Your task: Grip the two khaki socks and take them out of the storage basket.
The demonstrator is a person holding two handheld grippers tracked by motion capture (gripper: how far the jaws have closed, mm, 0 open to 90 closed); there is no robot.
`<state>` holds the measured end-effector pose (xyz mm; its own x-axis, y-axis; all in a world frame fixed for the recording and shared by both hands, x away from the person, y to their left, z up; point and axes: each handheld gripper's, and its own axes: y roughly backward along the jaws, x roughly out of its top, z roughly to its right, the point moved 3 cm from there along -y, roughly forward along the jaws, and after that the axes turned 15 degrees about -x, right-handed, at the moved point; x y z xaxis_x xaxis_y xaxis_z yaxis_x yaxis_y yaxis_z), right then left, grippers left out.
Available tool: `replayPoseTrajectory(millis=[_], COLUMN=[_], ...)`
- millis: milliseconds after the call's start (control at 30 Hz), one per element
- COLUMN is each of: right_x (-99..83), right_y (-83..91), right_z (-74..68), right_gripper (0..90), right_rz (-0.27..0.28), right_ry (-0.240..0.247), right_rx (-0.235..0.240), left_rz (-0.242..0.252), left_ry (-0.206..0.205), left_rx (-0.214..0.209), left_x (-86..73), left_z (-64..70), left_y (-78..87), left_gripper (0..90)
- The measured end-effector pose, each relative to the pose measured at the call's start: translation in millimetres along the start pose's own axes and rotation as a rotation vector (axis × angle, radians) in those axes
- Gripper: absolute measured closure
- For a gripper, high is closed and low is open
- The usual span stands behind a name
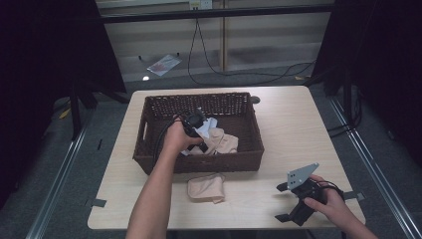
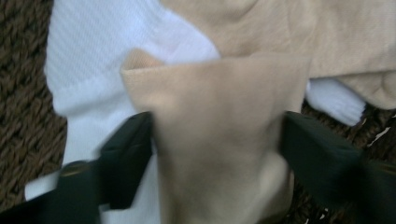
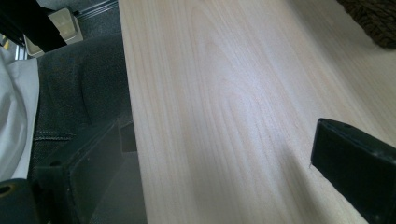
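Left gripper (image 2: 217,140): down in the basket (image 1: 149,130), jaws spread either side of a beige sock (image 2: 219,140) — fold between them, not yet pinched.
Right gripper (image 1: 297,198): parked at the table's (image 1: 288,124) near right corner, jaws apart, nothing between them.
Beige sock: in the basket's front half, draped over a white sock (image 2: 88,65).
Second beige sock (image 1: 206,187): flat on the table, just in front of the basket.
Risk, double pick: white sock directly under the fold — likely caught too if the jaws bite deep.
Risk, slip: soft, thin fabric; shallow bite on the fold probably pulls free on lifting.
Risk, snag: woven basket wall close by; dragged cloth could catch on the rim.
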<state>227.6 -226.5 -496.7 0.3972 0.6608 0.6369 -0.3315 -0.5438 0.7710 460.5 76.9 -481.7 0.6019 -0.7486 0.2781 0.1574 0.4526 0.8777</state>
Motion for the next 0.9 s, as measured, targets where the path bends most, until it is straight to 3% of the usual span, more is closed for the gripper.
replayPoseTrajectory(millis=[100, 200, 300, 333, 467, 567, 900], right_x=[0.0, -0.2, -0.4, -0.3, -0.2, 0.0, 0.6], right_y=[0.1, 0.3, 0.2, 0.2, 0.2, 0.2, -0.5], right_z=[0.1, 0.0, 0.3, 0.1, 0.1, 0.0, -0.5], right_gripper=[1.8, 1.8, 1.8, 1.8, 1.8, 1.8, 1.8], right_rz=[0.000, 0.002, -0.001, -0.002, 0.002, 0.003, 0.003], right_ry=[0.000, -0.005, -0.003, -0.005, -0.006, -0.007, 0.001], right_rx=[-0.001, 0.002, -0.002, -0.001, 0.001, 0.001, 0.001], left_rz=[-0.008, -0.024, -0.013, -0.007, 0.008, 0.010, 0.022], left_ry=[0.001, -0.015, 0.026, 0.037, 0.065, 0.066, 0.074], left_rx=[0.002, 0.003, -0.004, -0.010, -0.044, -0.042, -0.122], left_x=[-1.2, -2.2, -3.2, -2.7, -1.9, -1.1, 2.4], left_z=[-1.4, -1.2, 2.4, 3.8, 11.2, 16.6, 40.5], left_y=[-0.2, 3.5, 10.7, 13.8, 29.4, 42.9, 76.3], left_gripper=[36.6, 56.2, 79.3, 81.3, 82.5, 82.5, 82.3])
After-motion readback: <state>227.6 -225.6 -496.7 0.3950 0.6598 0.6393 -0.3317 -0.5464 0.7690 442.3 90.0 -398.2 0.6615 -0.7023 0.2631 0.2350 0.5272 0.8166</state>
